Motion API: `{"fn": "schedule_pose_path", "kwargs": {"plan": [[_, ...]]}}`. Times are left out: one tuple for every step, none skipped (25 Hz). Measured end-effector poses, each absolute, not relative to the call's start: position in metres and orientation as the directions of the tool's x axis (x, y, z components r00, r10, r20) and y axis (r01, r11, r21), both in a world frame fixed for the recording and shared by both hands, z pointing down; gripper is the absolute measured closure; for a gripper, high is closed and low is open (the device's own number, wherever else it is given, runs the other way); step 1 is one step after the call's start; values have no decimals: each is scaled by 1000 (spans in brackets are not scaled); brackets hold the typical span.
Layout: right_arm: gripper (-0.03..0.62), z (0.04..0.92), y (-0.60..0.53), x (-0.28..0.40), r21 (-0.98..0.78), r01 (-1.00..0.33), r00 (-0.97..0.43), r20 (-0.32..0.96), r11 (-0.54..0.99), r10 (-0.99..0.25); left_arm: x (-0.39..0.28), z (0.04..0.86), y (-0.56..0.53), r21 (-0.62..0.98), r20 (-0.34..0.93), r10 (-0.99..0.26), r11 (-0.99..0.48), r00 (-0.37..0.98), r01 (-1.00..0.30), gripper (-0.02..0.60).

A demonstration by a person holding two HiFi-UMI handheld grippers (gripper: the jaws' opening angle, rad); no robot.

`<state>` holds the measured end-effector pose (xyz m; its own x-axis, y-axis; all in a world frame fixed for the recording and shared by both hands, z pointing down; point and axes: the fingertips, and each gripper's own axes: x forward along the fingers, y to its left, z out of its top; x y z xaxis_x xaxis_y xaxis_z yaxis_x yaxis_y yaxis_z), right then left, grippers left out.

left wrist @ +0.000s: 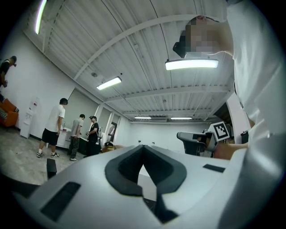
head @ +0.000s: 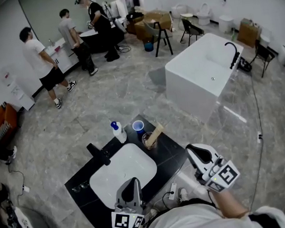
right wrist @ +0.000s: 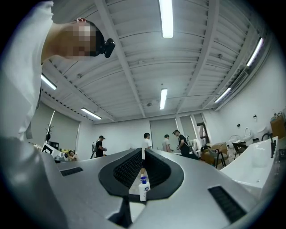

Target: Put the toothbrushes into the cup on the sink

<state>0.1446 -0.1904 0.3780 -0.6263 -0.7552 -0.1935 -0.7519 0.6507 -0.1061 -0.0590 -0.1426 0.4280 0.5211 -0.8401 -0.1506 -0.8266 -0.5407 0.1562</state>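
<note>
A black counter (head: 171, 151) carries a white sink basin (head: 122, 175). At its far edge stand a blue cup (head: 138, 126) and a brownish cup (head: 149, 140) with tan stick-like pieces (head: 155, 132) leaning out of it; I cannot tell if they are toothbrushes. My left gripper (head: 132, 181) hovers over the basin's near rim, shut and empty, its jaws meeting at the tip (left wrist: 142, 146). My right gripper (head: 193, 150) hangs off the counter's right corner, also shut with nothing in it (right wrist: 143, 154). Both point up and away from the sink.
A white soap bottle with a blue cap (head: 118, 132) (right wrist: 143, 190) stands left of the blue cup. A black faucet (head: 98, 152) sits at the basin's left. A white bathtub (head: 204, 74) stands beyond; several people (head: 68, 37) work at a far counter.
</note>
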Motion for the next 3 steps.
{"fn": "schedule_pose_path", "kwargs": {"plan": [[548, 378, -190, 144, -106, -751, -627, -194, 652, -754, -59, 428, -142, 157, -151, -840, -541, 521, -826, 583], [548, 378, -191, 144, -107, -750, -628, -196, 653, -753, -59, 428, -142, 158, -151, -840, -541, 521, -826, 583], [548, 377, -191, 143, -108, -748, -629, -197, 655, -752, -59, 429, -142, 159, -151, -840, -541, 521, -826, 583]]}}
